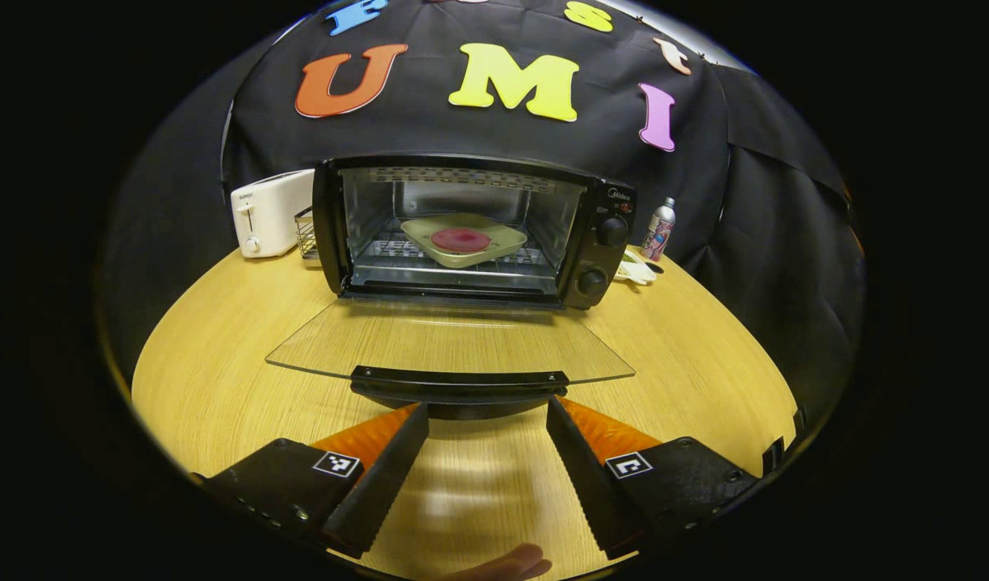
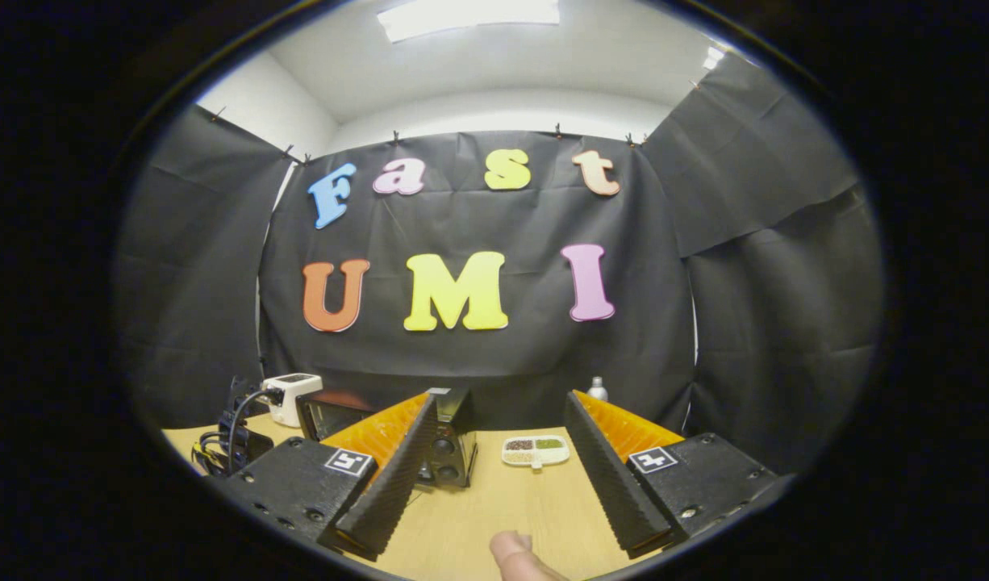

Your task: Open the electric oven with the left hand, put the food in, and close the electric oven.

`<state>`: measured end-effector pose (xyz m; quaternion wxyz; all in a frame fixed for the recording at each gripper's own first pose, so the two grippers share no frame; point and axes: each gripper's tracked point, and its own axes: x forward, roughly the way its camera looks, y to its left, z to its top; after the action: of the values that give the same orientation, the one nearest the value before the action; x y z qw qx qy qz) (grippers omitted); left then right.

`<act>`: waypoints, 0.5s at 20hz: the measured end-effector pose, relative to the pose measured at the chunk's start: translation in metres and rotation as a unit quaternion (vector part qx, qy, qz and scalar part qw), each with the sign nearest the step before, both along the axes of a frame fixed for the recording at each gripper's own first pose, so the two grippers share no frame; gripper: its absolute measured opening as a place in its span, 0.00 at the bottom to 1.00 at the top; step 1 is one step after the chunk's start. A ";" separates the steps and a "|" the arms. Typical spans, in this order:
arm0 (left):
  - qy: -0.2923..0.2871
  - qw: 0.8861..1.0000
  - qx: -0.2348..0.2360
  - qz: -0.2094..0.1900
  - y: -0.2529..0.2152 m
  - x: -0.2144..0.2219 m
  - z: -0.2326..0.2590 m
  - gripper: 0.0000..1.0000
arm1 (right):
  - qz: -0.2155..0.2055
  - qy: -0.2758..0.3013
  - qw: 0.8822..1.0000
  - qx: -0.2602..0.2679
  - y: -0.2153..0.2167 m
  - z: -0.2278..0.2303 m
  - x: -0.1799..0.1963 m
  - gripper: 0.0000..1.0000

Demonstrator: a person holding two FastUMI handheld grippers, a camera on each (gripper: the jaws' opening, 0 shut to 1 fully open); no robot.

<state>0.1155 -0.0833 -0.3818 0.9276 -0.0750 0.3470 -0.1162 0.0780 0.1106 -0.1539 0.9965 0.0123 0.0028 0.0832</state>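
Fingers of the left gripper [image 1: 486, 452] stand wide and empty just before the oven door handle [image 1: 459, 379], jaws flanking it without touching; the glass door [image 1: 450, 343] lies fully down; beyond it, the food [image 1: 461, 239] sits on a plate [image 1: 464, 240] inside the oven [image 1: 470, 230]; a lift off-centre could let the handle slip and the door drop; the right gripper [image 2: 501, 468] hangs wide, empty, well back from the oven.

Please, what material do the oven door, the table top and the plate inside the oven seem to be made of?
Oven door: clear glass, since the table grain shows through it; its handle looks like dark glossy plastic. Table: light wood or wood-look laminate, with visible grain and slight sheen. Plate: pale, smooth, probably plastic or ceramic; I cannot tell which.
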 end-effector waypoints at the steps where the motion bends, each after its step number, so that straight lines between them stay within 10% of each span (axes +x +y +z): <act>1: -0.007 1.000 0.002 0.001 0.000 0.002 0.004 0.95 | -0.003 -0.002 1.000 -0.001 -0.002 0.002 -0.002 0.96; 10: -0.071 0.997 0.017 0.012 0.009 0.040 0.054 0.93 | -0.015 -0.013 1.000 -0.002 -0.017 0.017 -0.017 0.96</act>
<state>0.1553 -0.0743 -0.3274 0.9525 -0.0555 0.2809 -0.1040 0.0610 0.0940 -0.1368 0.9976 0.0088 -0.0105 0.0683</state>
